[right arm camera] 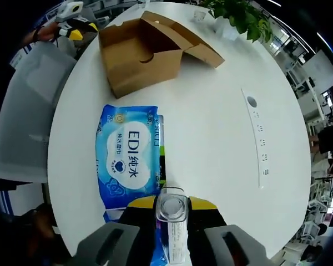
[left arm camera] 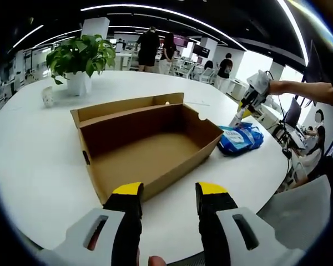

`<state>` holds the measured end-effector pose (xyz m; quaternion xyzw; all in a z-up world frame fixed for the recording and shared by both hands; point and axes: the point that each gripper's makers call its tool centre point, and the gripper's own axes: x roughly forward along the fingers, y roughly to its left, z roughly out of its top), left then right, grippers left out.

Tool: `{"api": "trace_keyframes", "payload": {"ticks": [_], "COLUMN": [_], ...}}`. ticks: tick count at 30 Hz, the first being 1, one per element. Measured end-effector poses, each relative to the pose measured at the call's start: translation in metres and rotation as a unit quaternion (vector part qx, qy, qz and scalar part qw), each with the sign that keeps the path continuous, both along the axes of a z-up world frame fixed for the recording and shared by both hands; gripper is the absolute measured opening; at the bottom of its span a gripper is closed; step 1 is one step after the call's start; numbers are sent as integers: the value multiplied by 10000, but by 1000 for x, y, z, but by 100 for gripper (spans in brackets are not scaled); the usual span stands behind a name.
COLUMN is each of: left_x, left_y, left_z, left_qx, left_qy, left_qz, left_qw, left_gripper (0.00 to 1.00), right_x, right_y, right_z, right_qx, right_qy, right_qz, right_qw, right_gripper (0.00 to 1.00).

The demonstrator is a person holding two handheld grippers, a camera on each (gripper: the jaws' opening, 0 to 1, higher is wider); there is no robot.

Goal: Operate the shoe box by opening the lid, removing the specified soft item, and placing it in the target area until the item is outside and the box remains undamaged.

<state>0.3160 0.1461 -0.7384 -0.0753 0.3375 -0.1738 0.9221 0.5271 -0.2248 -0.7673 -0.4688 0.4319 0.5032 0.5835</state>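
Left gripper view: a broad round white table (left arm camera: 39, 160) in an open-plan office, ceiling light strips overhead, people standing at desks in the background. On the table sits an open brown cardboard shoe box (left arm camera: 150, 147), its lid folded back flat behind it, the inside bare. A leafy green plant in a white pot (left arm camera: 80, 61) stands at the far side, with a small white cup (left arm camera: 48, 97) beside it. The left gripper (left arm camera: 169, 194), black with yellow tips, hovers at the box's near wall with its jaws spread and nothing between them. To the right of the box, just beside its corner, lies the blue plastic pack of wet wipes (left arm camera: 240, 137), out of the box and on the tabletop; the right gripper (left arm camera: 250, 100) hangs above it on a person's outstretched arm.

Right gripper view, looking down: the wipes pack (right arm camera: 129, 152) lies near the table's left edge, with wide bare tabletop to its right as far as a white power strip (right arm camera: 258, 136) set into the surface. The box (right arm camera: 141, 55) sits beyond, apart from the pack. The right gripper's (right arm camera: 172, 206) tips rest over the pack's near end (a glare-bright transparent piece covers the gap), so whether they pinch it cannot be told. The pack's small print is unreadable.
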Motion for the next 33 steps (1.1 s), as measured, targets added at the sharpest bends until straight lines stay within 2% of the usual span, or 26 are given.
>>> {"api": "trace_keyframes", "payload": {"ticks": [28,33], "left_x": [-1,-1], "left_y": [1,1], "left_z": [1,1], "left_qx": [-10,-14], "left_qy": [12,10], "left_qz": [24,32], "left_qw": [10000,10000], "left_gripper": [38,38], "right_x": [3,5], "right_y": [-3,-4], "right_z": [-5,-5], "right_qx": [-171,-193], "right_qy": [65,64], "right_qz": [153,194], "right_qw": [9997,9996], "right_gripper": [18,20]}}
